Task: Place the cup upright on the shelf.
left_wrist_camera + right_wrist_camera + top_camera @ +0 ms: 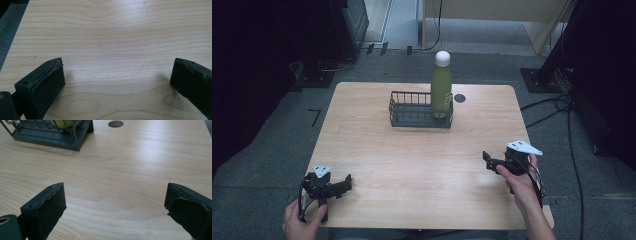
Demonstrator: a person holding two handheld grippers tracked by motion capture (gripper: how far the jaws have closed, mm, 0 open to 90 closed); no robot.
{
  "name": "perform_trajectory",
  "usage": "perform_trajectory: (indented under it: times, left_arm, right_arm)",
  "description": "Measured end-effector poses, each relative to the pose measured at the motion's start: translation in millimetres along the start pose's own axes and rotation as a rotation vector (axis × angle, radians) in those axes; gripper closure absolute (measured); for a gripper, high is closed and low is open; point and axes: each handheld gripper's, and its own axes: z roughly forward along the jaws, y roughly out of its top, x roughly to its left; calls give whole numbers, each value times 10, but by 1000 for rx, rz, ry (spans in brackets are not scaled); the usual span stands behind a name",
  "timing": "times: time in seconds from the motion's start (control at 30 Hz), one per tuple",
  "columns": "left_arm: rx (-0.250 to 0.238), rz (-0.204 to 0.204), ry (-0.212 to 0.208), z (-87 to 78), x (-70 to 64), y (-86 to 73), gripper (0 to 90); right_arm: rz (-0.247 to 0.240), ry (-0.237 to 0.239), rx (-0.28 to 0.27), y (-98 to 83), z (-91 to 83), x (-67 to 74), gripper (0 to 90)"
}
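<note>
A green bottle (pixel 441 90) with a white cap stands upright in the right end of a dark wire basket (pixel 412 111) at the back middle of the wooden table (pixel 412 165). The basket (pixel 52 135) and the bottle's green base (pixel 62 123) appear at the top left of the right gripper view. My left gripper (pixel 343 184) rests near the front left corner, open, with bare wood between its jaws (pixel 117 80). My right gripper (pixel 487 157) is held over the table's right side, open and holding nothing (pixel 115 202).
A round hole (pixel 459 98) in the tabletop lies just right of the basket, also seen as the hole (pixel 115 123) in the right gripper view. Cables (pixel 562 107) run over the grey floor to the right, and dark stands rise at the back left.
</note>
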Motion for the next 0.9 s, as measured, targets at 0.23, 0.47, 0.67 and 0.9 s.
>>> perform_trajectory:
  times: [0.23,0.47,0.67,0.9]
  left_arm:
    - [0,0,0,0,0,0,0]
    - [0,0,0,0,0,0,0]
    - [0,0,0,0,0,0,0]
    - [0,0,0,0,0,0,0]
  right_arm:
    - [28,-27,22,-216,-74,-126,38]
    - [34,-51,44,-350,-126,-217,38]
    - [47,-77,64,-504,-213,-320,38]
    - [60,-100,82,-642,-286,-412,39]
